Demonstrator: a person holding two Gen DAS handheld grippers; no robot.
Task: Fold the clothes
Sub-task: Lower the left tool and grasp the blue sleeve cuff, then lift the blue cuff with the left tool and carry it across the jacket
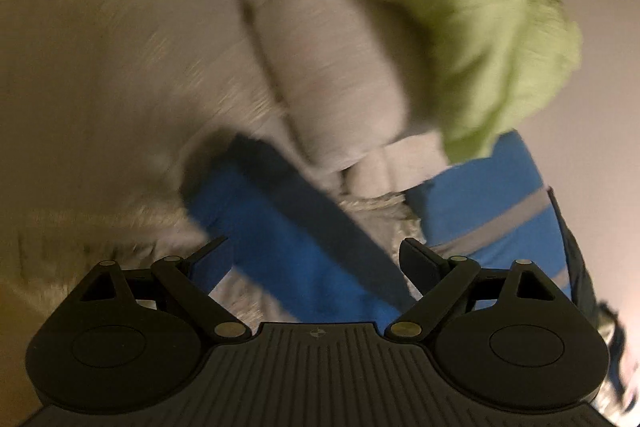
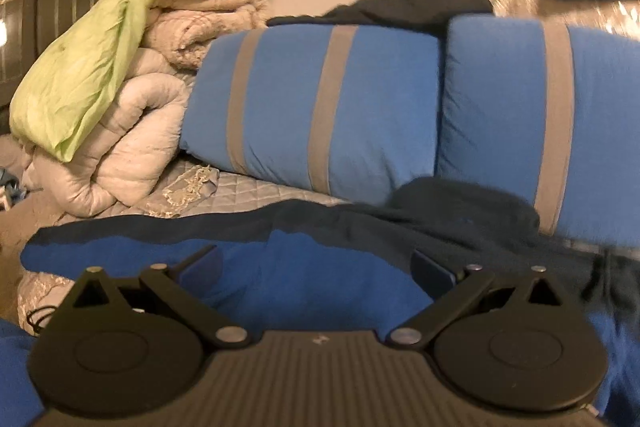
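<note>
A blue garment with a dark navy band lies spread over the quilted bed cover, its dark part bunched at the right. My right gripper hovers low over it, jaws wide open, and no cloth is pinched between the fingers. The left wrist view is blurred by motion. There the same blue garment runs slantwise under my left gripper, which is open with its pads apart and clear of the cloth.
Two blue pillows with grey stripes lean behind the garment, with dark clothes on top of them. At the left is a pile of pale folded quilts under a light green cloth. The quilted bed cover shows between them.
</note>
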